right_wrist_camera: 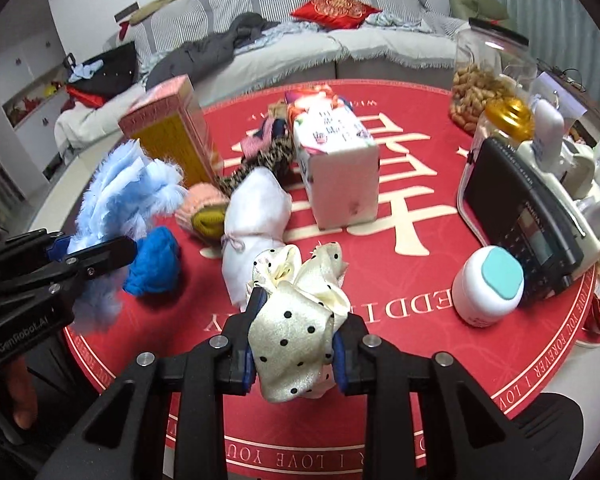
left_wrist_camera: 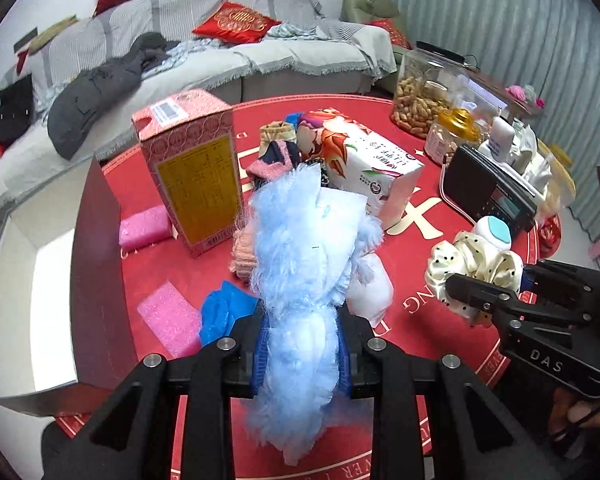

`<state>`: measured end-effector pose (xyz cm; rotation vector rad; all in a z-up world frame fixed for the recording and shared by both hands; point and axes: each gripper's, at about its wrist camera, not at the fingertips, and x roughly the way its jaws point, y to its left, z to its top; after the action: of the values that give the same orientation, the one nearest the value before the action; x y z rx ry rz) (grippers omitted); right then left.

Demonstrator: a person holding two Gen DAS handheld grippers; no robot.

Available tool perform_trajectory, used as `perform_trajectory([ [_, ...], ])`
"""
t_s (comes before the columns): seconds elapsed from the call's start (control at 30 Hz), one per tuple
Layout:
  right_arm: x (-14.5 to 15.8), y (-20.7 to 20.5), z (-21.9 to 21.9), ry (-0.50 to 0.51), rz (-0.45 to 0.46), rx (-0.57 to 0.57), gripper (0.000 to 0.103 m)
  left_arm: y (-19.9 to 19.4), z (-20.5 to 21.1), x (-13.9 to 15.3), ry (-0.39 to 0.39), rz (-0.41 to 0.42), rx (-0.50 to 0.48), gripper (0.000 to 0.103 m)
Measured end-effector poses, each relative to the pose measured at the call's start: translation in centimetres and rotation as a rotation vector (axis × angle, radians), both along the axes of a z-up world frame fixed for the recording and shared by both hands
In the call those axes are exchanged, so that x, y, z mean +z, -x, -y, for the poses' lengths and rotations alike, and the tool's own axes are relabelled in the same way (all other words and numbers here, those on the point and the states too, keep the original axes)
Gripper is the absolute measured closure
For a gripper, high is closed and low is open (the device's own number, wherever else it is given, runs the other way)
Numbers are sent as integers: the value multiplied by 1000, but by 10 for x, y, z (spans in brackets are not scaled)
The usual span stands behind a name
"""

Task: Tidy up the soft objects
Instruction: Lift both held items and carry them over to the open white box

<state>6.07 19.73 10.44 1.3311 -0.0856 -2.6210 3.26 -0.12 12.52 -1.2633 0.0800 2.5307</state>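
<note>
My left gripper [left_wrist_camera: 301, 344] is shut on a fluffy light-blue cloth [left_wrist_camera: 300, 248], held above the red round table [left_wrist_camera: 399, 320]; it also shows in the right wrist view [right_wrist_camera: 124, 196]. My right gripper [right_wrist_camera: 294, 344] is shut on a cream polka-dot scrunchie [right_wrist_camera: 296, 312], which also shows in the left wrist view [left_wrist_camera: 471, 264]. On the table lie a white cloth bundle [right_wrist_camera: 256, 216], a blue cloth [right_wrist_camera: 156, 264], a pink-and-yellow knit piece [right_wrist_camera: 204, 212], and a leopard-print piece [right_wrist_camera: 260, 164].
A tall pink box [left_wrist_camera: 196, 172] and a tissue pack [right_wrist_camera: 335, 160] stand mid-table. A black radio [right_wrist_camera: 519, 220], white bottle [right_wrist_camera: 487, 288], and peanut jar [right_wrist_camera: 483, 76] stand at the right. Pink foam pieces [left_wrist_camera: 168, 316] lie left. An open box [left_wrist_camera: 32, 280] sits beside the table.
</note>
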Motion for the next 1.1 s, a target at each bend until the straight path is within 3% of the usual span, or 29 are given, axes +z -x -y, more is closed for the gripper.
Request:
perform_trajectory([
  [0.17,17,3,1,9,-51,2,72,2,-11,12,-49,-27,-15,74],
  [0.3,35,9,-2,-14,-98,-17,72,15,-23,18,-14,-14,10,74],
  [0.4,47,14,-11,-19,-122,-45,72,26,-31,27,63,-37,40,74],
  [0.6,58,39,-33,-13,-119,-134,72,46,-57,45,124,-94,-24,74],
  [0.93,62,95,-44,-40,-91,-185,72,113,-69,41,102,-3,30,74],
  [1.1,64,122,-45,-15,-75,-203,72,136,-59,51,89,-4,72,74],
])
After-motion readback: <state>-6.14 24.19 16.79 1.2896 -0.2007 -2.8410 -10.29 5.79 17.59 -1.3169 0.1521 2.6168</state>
